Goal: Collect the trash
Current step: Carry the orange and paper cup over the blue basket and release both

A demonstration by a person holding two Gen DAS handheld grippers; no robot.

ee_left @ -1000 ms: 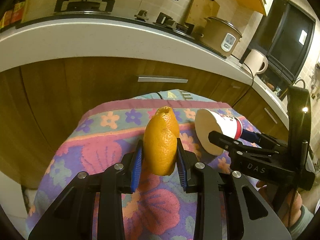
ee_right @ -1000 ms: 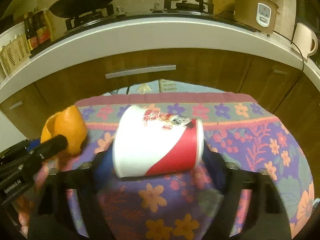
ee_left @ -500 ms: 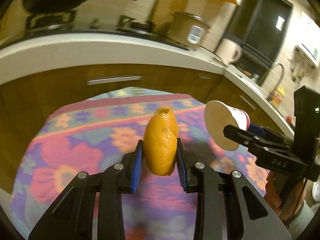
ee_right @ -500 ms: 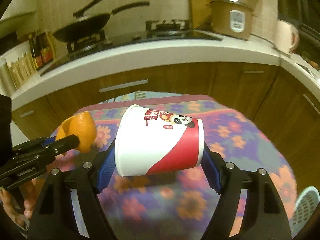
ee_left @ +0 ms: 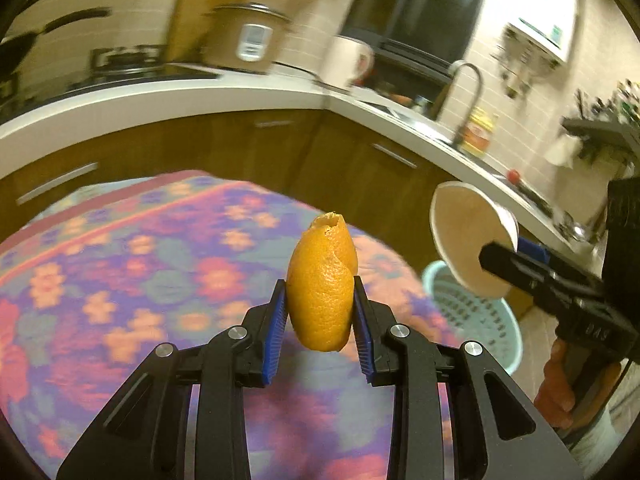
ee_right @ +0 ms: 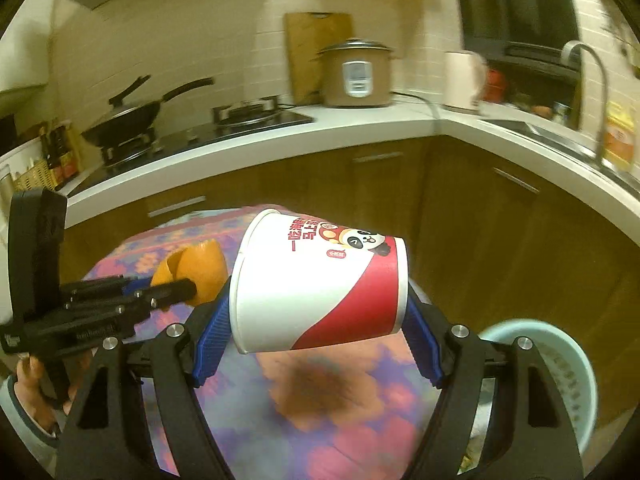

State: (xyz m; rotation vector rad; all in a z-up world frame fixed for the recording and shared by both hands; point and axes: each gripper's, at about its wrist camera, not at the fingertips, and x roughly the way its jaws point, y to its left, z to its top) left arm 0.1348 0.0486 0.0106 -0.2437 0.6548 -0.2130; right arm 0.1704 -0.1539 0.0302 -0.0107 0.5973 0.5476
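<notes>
My left gripper is shut on an orange peel and holds it above the flowered tablecloth. My right gripper is shut on a white and red paper cup lying on its side, open mouth to the left. In the left wrist view the cup hangs at the right, over a light blue waste basket on the floor. In the right wrist view the peel and left gripper are at the left, the basket at the lower right.
Brown kitchen cabinets under a white counter run behind and to the right of the table. On the counter stand a wok, a rice cooker, a kettle and a sink tap.
Both grippers have lifted and swung to the right with their loads. The waste basket has come into view beyond the table's right edge.
</notes>
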